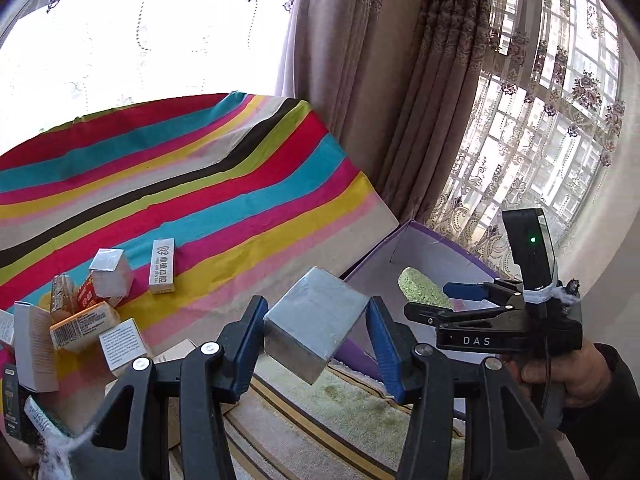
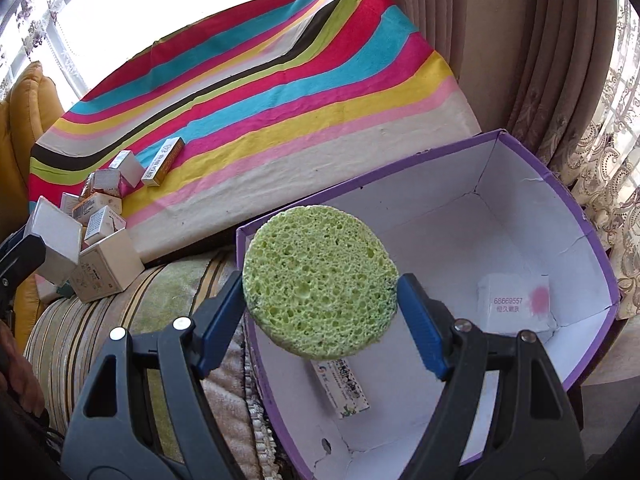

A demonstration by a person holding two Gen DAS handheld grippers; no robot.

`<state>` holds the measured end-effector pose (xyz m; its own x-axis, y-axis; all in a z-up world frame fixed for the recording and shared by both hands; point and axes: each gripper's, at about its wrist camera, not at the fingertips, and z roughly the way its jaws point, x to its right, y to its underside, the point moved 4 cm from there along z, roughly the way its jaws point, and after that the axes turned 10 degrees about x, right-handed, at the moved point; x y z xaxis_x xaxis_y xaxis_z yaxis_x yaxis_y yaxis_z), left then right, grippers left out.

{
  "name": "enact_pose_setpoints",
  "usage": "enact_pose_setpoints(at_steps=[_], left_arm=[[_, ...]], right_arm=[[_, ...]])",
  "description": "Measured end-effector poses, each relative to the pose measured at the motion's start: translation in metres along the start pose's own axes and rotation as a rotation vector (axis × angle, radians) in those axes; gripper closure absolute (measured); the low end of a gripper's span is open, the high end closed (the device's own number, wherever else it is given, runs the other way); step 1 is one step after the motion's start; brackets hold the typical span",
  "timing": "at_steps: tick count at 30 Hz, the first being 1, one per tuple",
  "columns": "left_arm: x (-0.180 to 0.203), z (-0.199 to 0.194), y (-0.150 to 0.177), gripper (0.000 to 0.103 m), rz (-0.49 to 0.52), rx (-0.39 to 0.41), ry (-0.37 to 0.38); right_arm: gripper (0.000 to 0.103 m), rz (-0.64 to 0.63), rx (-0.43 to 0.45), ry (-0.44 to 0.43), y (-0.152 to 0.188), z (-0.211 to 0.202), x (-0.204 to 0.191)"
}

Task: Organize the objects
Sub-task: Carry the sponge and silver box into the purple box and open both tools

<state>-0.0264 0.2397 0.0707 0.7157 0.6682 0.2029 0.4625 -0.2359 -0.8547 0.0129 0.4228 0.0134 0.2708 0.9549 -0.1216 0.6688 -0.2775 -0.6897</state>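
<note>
Both hands are loaded, and the purple box (image 2: 596, 240) is the landmark for everything here. The right hand-held gripper (image 2: 320, 300) is clamped on a round green sponge (image 2: 318, 280), one blue pad at each edge, and the sponge hangs over the near end of the box's open mouth, clear of the floor inside. The left hand-held gripper (image 1: 316, 328) is closed on a small silver-grey box (image 1: 316, 316), pinched across its sides and tilted, held in the air just beside the box's near-left corner, not over the opening as far as the left wrist view shows.

Inside the purple box, the count stands at two that I can see: a white carton with a pink blotch (image 2: 516, 300) lying against the far-right wall, and a long printed packet (image 2: 344, 392) flat on the floor, directly under the sponge. Plenty of bare white floor is left.

Now the backlog. Well away from the box, on the striped cloth (image 2: 280, 80), sits a cluster of small cartons (image 2: 100, 216), some upright, some tipped over, with a long white toothpaste box (image 2: 164, 160) a little apart on its far side. I judge this an early-to-middle stage: two items in, two about to go in, and roughly a dozen cartons waiting on that cloth.
</note>
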Motion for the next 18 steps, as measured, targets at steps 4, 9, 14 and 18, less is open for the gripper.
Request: enact_pose_setpoints(at_steps=[4,9,14,18], left_arm=[[0.022,0.025,-0.002,0.051,0.003,-0.027,0.052],[0.044,0.049,-0.002,0.051,0.005,-0.057,0.108],[0.06,0.063,-0.006,0.039,0.001,-0.064,0.16],[0.064,0.068,-0.006,0.026,-0.01,-0.06,0.173]], right_arm=[[0.024,-0.044,0.024,0.089,0.004,-0.005,0.015],[0.024,-0.05,0.038,0.157,0.006,-0.009,0.031],[0.024,-0.003,0.045,0.193,0.009,-0.013,0.051],[0.019,0.044,0.041,0.227,0.012,-0.015,0.068]])
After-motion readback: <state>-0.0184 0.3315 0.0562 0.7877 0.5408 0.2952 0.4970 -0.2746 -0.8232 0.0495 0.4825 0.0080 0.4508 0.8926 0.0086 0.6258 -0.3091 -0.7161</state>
